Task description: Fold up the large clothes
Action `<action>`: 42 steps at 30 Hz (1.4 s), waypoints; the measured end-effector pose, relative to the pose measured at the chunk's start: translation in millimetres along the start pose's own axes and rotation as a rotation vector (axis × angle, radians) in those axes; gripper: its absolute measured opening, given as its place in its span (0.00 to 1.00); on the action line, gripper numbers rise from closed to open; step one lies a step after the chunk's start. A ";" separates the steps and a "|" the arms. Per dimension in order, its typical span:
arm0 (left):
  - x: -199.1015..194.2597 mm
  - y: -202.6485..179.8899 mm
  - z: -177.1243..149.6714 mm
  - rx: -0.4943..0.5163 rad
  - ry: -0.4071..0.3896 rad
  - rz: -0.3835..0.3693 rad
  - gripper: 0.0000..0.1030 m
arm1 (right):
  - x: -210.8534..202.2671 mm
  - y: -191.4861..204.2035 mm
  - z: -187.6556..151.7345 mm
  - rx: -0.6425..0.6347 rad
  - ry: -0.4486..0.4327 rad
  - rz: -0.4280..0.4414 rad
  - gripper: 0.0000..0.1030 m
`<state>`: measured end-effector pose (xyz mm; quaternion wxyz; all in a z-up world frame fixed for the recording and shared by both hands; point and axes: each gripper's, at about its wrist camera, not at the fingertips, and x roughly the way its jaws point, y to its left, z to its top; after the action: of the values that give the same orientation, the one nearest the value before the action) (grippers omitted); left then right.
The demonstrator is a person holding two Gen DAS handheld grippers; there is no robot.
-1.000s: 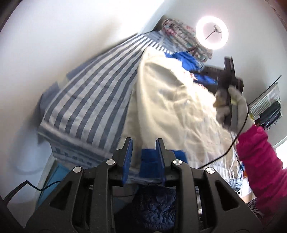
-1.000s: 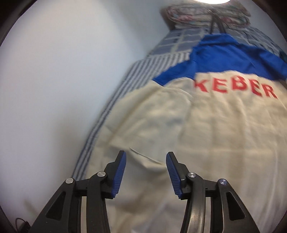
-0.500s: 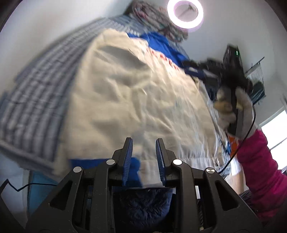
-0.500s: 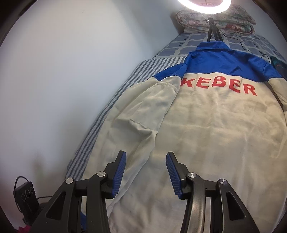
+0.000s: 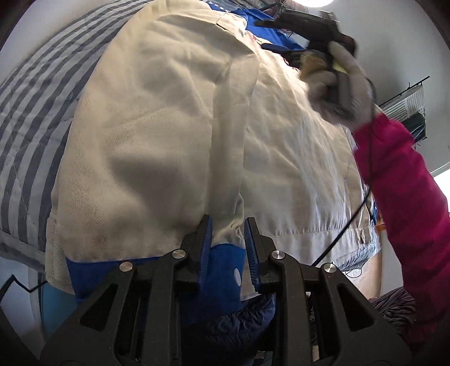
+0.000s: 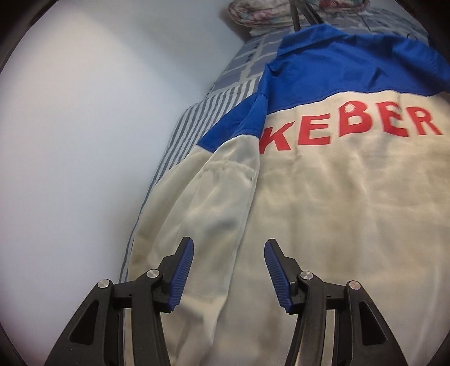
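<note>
Jacket (image 6: 323,211) closer; striped bedspread (image 5: 31,112), white wall (image 6: 84,126).

Open space over the cream jacket (image 6: 323,202) ahead of the right gripper (image 6: 228,270), jaws parted; wall (image 6: 84,126) bounds the left. The blue cuff (image 5: 222,267) fills the left gripper (image 5: 227,245) gap, apparently pinched. Pillows (image 6: 281,11) block the far end.

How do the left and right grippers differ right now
The left gripper has its jaws drawn close around the blue cuff of the jacket's sleeve; whether they actually pinch it is unclear. The right gripper has its jaws spread wide with nothing between them, over the cream sleeve lying flat on the striped bedding. Both have black frames and blue ribbed pads.
</note>
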<state>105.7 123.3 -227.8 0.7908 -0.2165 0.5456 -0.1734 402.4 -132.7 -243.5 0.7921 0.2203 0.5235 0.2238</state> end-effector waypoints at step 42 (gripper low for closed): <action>-98.1 65.9 -2.3 -0.193 -0.219 0.064 0.56 | -28.5 158.0 -260.5 -0.598 0.271 0.007 0.26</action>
<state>72.3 228.8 -186.3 0.8262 -0.2915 0.4770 -0.0700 131.0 7.4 -222.9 0.7441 -0.0521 0.5343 0.3975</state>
